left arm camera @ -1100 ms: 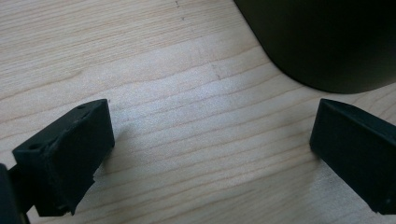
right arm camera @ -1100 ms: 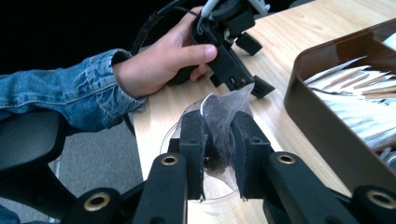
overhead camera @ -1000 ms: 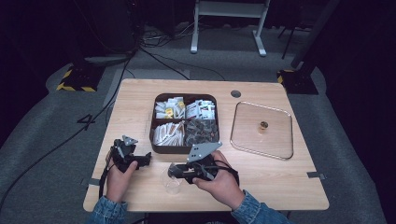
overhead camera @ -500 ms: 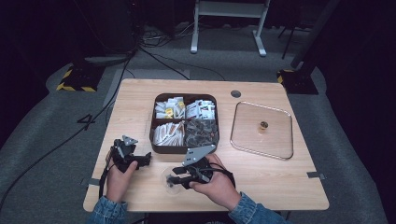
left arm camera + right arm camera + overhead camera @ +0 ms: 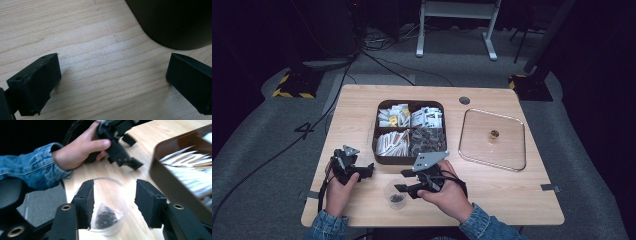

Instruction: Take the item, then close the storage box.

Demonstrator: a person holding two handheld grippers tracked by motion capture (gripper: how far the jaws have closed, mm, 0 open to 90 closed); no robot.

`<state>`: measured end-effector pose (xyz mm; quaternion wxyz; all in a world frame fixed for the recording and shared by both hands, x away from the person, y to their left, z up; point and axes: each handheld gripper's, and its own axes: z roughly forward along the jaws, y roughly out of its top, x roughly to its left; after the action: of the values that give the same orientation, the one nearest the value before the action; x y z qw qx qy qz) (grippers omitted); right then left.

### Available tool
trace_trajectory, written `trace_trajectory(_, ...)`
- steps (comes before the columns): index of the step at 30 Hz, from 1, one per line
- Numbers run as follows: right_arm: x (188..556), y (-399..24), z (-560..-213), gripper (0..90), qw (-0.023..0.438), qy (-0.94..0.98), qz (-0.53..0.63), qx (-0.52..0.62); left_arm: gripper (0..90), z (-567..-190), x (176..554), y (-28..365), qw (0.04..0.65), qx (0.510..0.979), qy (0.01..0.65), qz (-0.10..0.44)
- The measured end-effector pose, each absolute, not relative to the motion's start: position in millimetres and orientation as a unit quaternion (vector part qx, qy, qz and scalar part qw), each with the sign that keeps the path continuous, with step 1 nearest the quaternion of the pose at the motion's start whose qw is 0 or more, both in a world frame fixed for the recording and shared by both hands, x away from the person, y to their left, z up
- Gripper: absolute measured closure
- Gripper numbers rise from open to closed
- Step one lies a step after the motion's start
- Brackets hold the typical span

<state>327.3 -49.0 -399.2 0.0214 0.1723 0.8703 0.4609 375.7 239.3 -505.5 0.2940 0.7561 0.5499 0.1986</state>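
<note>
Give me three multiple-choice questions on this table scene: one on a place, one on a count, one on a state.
1. Where does the small clear plastic cup stand?
A. inside the tray
B. on the wooden table, near its front edge
C. on the lid
2. How many compartments has the brown divided tray?
A. two
B. four
C. six
3. How are the right hand-held gripper's jaws?
A. apart around the cup
B. clamped on a packet
C. shut, empty

Answers: B, it sits on bare wood before the tray; B, a cross divider makes four; A, gaps show beside both pads.
</note>
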Motion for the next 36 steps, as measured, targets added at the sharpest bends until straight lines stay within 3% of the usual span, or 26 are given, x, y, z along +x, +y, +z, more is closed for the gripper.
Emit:
trace_trajectory(16, 361.9, -98.3, -368.3, 41.4, 0.100, 0.840, 0.474, 0.243, 0.1, -505.6, 376.5, 238.9, 0.295, 0.756, 0.550, 0.198)
trace_trajectory(36, 432.0, -184.2, -389.4, 37.0, 0.188, 0.798, 0.426, 0.383, 0.2, -505.5, 376.1, 239.4, 0.294, 0.758, 0.547, 0.199)
